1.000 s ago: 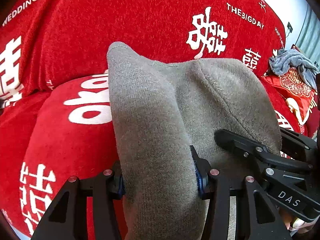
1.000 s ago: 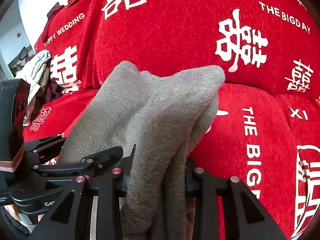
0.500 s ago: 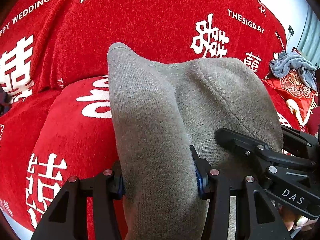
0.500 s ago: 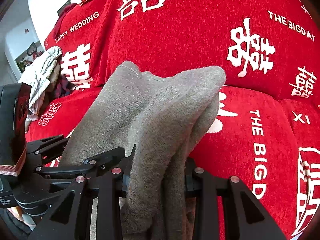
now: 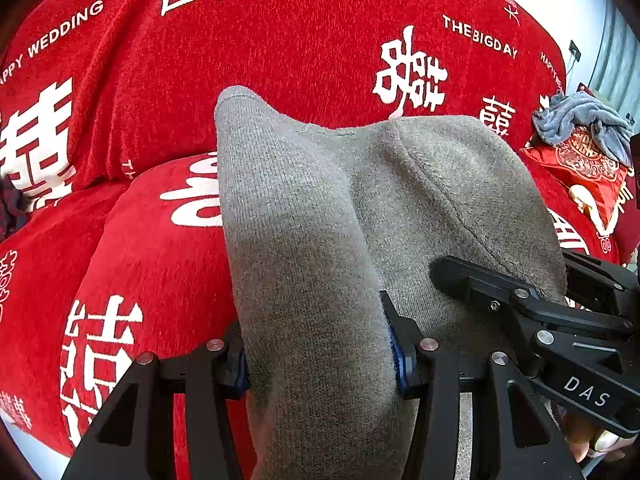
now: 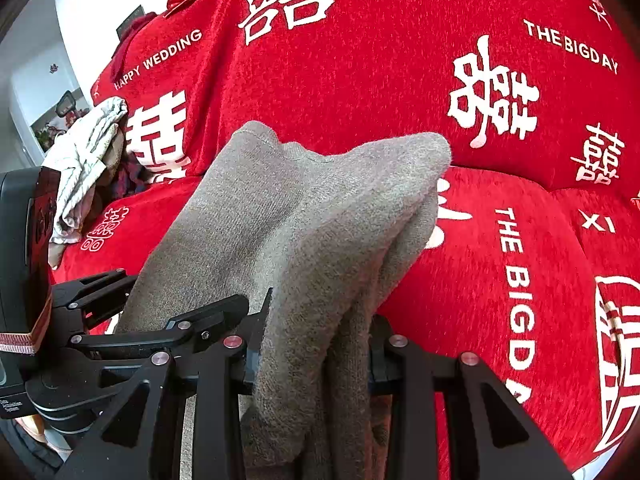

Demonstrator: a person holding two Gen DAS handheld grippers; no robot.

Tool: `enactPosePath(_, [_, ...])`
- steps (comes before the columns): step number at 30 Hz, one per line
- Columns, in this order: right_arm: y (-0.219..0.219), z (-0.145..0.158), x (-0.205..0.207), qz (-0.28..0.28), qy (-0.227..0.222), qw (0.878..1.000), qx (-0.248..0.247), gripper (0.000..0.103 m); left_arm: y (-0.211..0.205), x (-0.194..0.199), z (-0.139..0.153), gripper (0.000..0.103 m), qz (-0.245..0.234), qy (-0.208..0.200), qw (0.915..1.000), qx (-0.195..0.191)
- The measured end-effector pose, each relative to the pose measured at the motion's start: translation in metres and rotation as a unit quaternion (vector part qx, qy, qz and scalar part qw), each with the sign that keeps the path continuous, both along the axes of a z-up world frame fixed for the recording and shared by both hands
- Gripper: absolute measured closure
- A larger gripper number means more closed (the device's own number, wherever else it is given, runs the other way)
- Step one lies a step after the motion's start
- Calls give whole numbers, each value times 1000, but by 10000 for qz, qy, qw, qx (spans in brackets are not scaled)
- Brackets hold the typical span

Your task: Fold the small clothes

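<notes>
in the left wrist view, at far left, a red sofa cover printed with white characters and the words "happy wedding" is seen. the left tongs are closed on a thick bunched fold of a grey knitted garment, the blue pads being pressed into the cloth from both sides. the garment is held up above the red cover, with one rounded corner raised toward the backrest. to the right, the right tongs are seen gripping the same garment just beside the left pair. at far right, a grey-blue cloth is laid on a red patterned cushion.

in the right wrist view, a pale crumpled cloth is seen at far left on the sofa. nearer the middle, the left tongs are seen against the garment's edge. the right tongs are clamped on a narrower gathered fold of the grey knitted garment, which is draped forward over the red cover.
</notes>
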State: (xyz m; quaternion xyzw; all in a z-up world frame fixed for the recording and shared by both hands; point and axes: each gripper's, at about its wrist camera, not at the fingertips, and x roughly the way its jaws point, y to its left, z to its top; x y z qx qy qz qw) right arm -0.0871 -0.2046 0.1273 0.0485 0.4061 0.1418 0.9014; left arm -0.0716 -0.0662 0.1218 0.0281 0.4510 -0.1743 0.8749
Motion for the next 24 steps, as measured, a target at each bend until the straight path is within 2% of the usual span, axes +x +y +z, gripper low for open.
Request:
enactPosePath(10, [2, -10, -6, 54, 33, 10000, 18, 67, 3, -8, -11, 50, 47, 21, 10000, -2])
enactPosePath(24, [-2, -42, -1, 117, 262, 9995, 137, 67, 2, -7, -42, 50, 37, 131, 9999, 59])
